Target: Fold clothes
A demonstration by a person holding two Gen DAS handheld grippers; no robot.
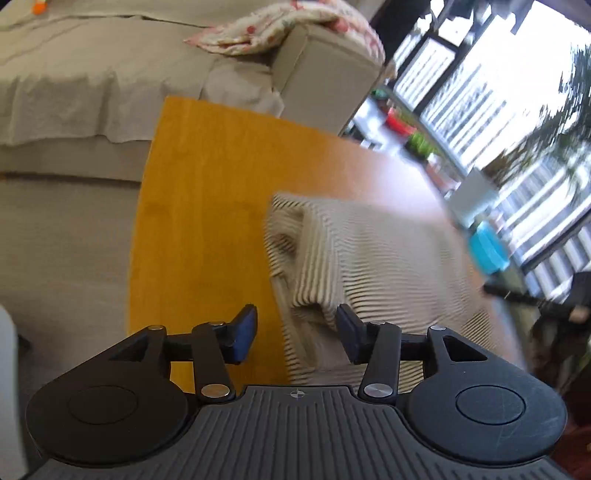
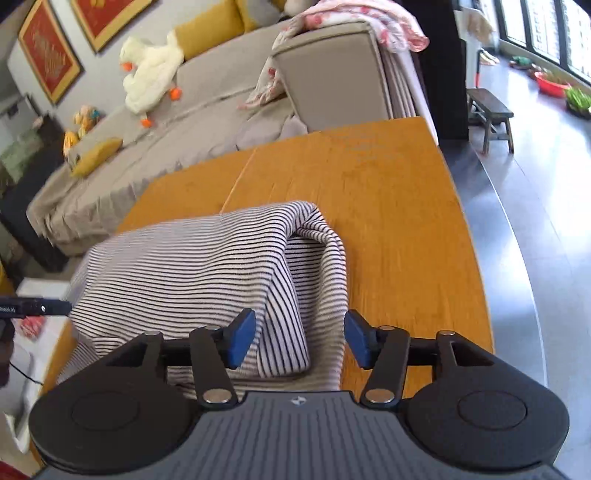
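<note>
A black-and-white striped garment (image 2: 192, 266) lies folded in a bundle on the orange wooden table (image 2: 388, 206). My right gripper (image 2: 300, 339) hovers over the bundle's near right corner. Its jaws stand apart, the folded edge lies below and between them, and the pads do not press on it. In the left wrist view the same garment (image 1: 369, 251) is blurred and its near left corner reaches in between the blue pads. My left gripper (image 1: 296, 334) is open over the table (image 1: 207, 206), with nothing clamped.
A beige sofa (image 2: 207, 122) with a floral blanket (image 2: 369, 22) and a white plush duck (image 2: 147, 70) stands beyond the table's far edge. A dark wooden stool (image 2: 489, 114) stands on the floor at the right. Tall windows (image 1: 517, 110) and a blue container (image 1: 487, 251) lie to the right.
</note>
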